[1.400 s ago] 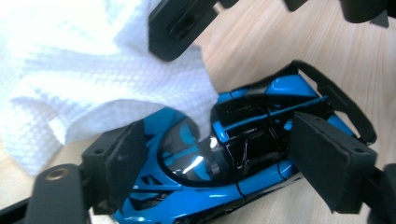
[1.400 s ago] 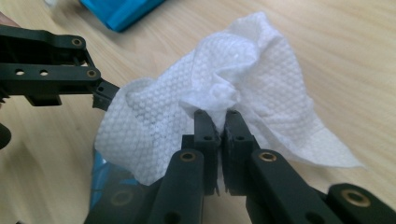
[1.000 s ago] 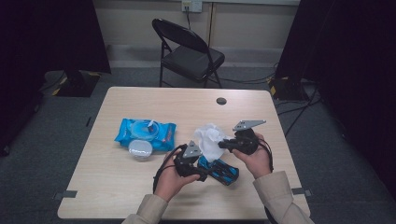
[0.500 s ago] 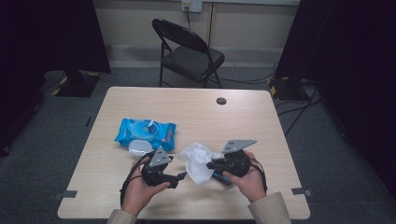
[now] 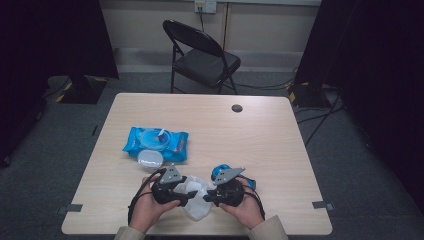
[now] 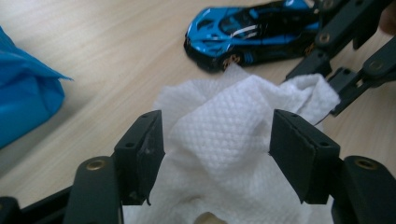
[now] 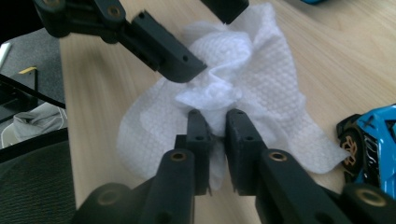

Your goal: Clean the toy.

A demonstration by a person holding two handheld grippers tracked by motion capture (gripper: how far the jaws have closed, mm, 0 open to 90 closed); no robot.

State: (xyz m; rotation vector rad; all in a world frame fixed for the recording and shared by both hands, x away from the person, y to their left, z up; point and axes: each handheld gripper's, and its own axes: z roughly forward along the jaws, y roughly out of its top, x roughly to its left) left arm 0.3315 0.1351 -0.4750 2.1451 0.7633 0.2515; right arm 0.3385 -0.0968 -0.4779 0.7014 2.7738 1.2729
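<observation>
A crumpled white wipe [image 5: 197, 207] lies on the table near its front edge, between my two grippers. My left gripper [image 5: 189, 194] stands open around a bunched fold of the wipe [image 6: 233, 107]. Its jaws [image 6: 217, 121] have just been closing. My right gripper [image 7: 216, 116] is shut on a thin fold of the wipe [image 7: 261, 70]; its jaws have just eased apart a little, and the fold is still between them. A blue toy car [image 6: 252, 28] sits just beyond the wipe, partly hidden behind the right gripper [image 5: 209, 196] in the high view.
A blue pack of wipes [image 5: 157, 141] lies left of centre on the wooden table [image 5: 280, 150], with a round white lid [image 5: 150, 159] at its near side. A cable hole [image 5: 237, 108] is near the far edge. A folding chair [image 5: 200, 55] stands behind the table.
Both hands have come down toward the near edge, and the wipe has come with them onto the table. The left gripper swung out left, then back toward the wipe.
</observation>
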